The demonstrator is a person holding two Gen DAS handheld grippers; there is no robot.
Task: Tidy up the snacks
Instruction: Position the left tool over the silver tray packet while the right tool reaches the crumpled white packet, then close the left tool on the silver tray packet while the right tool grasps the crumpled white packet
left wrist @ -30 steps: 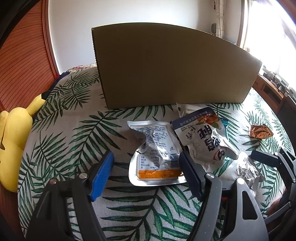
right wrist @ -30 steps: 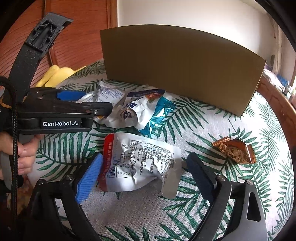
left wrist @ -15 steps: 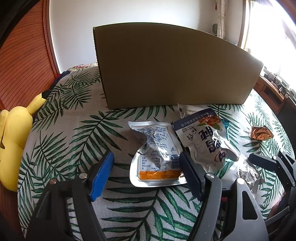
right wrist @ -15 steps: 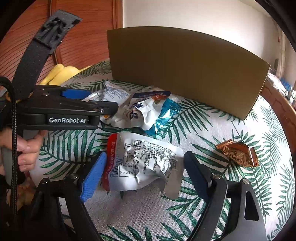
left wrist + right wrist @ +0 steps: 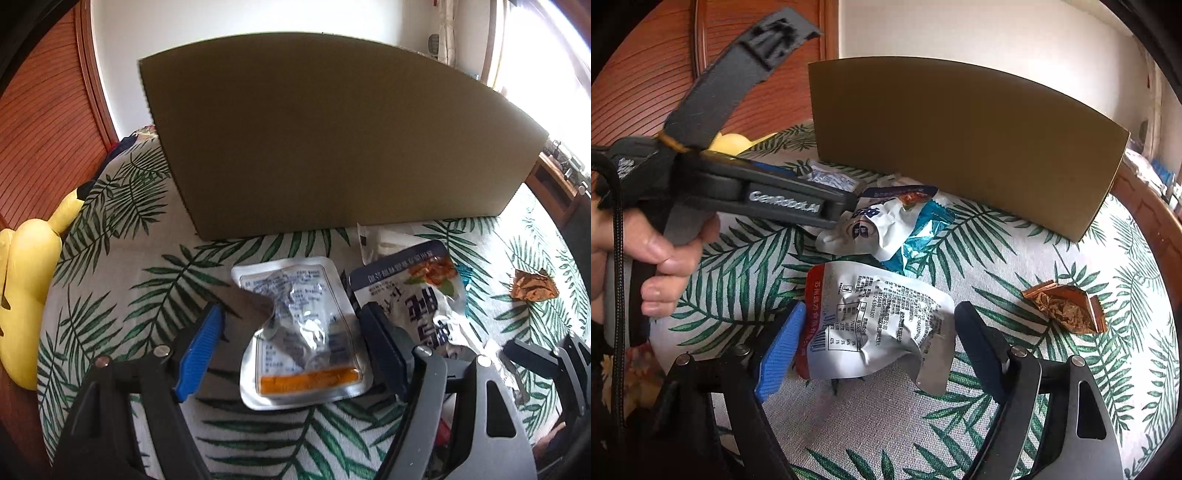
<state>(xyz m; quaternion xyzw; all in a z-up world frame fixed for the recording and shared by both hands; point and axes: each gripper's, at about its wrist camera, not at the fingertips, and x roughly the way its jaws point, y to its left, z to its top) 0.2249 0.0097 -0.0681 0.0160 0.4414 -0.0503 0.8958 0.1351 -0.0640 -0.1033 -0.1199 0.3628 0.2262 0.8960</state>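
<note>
Reaching for 2 packets at once, both claws stand released: the left gripper straddles a silver pouch with an orange strip, the right gripper straddles a white pouch with a red edge. Both lie on the leaf-print cloth before the cardboard box. This looks like the pickup step; next, each should lower and pinch the crinkly foil.

Right hand-held gripper open, straddling silver snack pouch on leaf-print tablecloth.
</note>
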